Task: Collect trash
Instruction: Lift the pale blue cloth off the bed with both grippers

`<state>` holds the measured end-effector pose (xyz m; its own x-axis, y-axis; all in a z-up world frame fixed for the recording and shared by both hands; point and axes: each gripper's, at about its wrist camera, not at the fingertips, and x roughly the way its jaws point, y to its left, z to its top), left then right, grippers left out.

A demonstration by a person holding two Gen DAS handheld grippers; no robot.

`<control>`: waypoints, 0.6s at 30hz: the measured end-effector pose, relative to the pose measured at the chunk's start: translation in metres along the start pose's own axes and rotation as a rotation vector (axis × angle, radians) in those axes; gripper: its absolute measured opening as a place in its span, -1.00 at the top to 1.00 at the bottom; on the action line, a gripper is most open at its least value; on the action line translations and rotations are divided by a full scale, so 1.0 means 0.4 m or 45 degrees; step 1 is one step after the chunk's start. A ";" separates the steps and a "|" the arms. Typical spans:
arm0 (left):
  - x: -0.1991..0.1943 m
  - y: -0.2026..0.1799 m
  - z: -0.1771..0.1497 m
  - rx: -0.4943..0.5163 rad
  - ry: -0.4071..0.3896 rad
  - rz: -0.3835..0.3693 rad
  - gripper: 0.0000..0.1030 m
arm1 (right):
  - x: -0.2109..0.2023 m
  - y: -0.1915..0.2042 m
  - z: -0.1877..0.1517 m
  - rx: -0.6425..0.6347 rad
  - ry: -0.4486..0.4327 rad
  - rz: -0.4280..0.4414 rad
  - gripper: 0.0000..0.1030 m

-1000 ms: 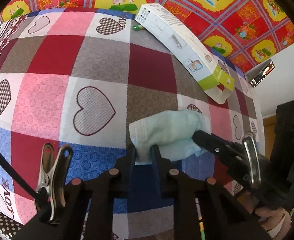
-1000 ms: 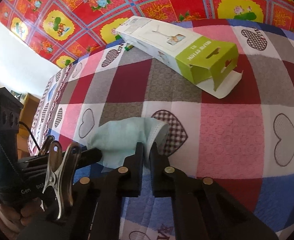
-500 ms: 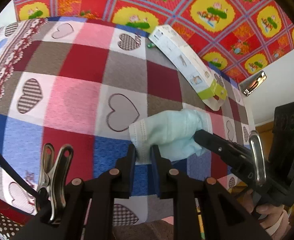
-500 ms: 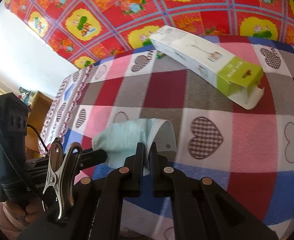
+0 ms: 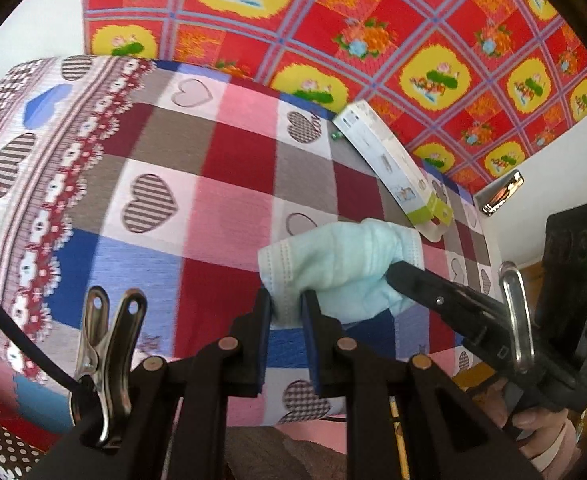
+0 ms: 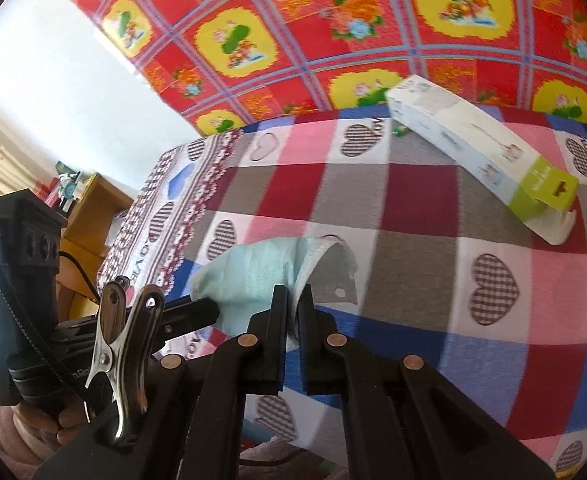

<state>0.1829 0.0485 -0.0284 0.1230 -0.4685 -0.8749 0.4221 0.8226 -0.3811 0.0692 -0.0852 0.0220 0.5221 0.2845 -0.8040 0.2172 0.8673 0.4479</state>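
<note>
In the left wrist view the left gripper (image 5: 286, 304) has its jaws drawn narrow, pinching one folded edge of the pale blue face mask (image 5: 341, 264). The right gripper (image 5: 397, 276) comes in from four o'clock and clamps the mask's other end. A second ago the mask hung close over the checked heart-print cloth (image 5: 229, 184) with a white heart square right behind it; now more of the bed shows around it. The bed's lace-patterned border has come into sight at nine o'clock and its near edge at six o'clock, so the mask hangs higher above the cloth than before, clear of it. The white and green carton (image 5: 393, 168) has shrunk toward two o'clock and lies well apart from the mask, as it did earlier.

In the right wrist view the right gripper (image 6: 293, 300) stands all but closed on the mask's (image 6: 261, 272) white seamed edge, as tight as before. The left gripper (image 6: 197, 312) reaches in from eight o'clock, gripping the far end. The carton (image 6: 489, 156), earlier near twelve o'clock, now lies toward two o'clock on the cloth (image 6: 413, 208). A wooden cabinet (image 6: 93, 208) beside the bed shows at nine o'clock, more fully than earlier.
</note>
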 end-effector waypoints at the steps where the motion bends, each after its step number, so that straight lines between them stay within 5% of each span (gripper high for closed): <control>1: -0.008 0.007 -0.001 -0.002 -0.005 0.002 0.69 | 0.004 0.015 0.000 -0.006 0.000 0.002 0.88; 18: -0.181 0.246 -0.008 -0.079 -0.104 0.031 0.69 | 0.093 0.284 0.003 -0.117 -0.006 0.058 0.88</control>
<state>0.2128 0.1644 -0.0036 0.2061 -0.4709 -0.8578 0.3622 0.8510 -0.3802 0.1144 0.0233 0.0434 0.5336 0.3227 -0.7817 0.1166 0.8874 0.4460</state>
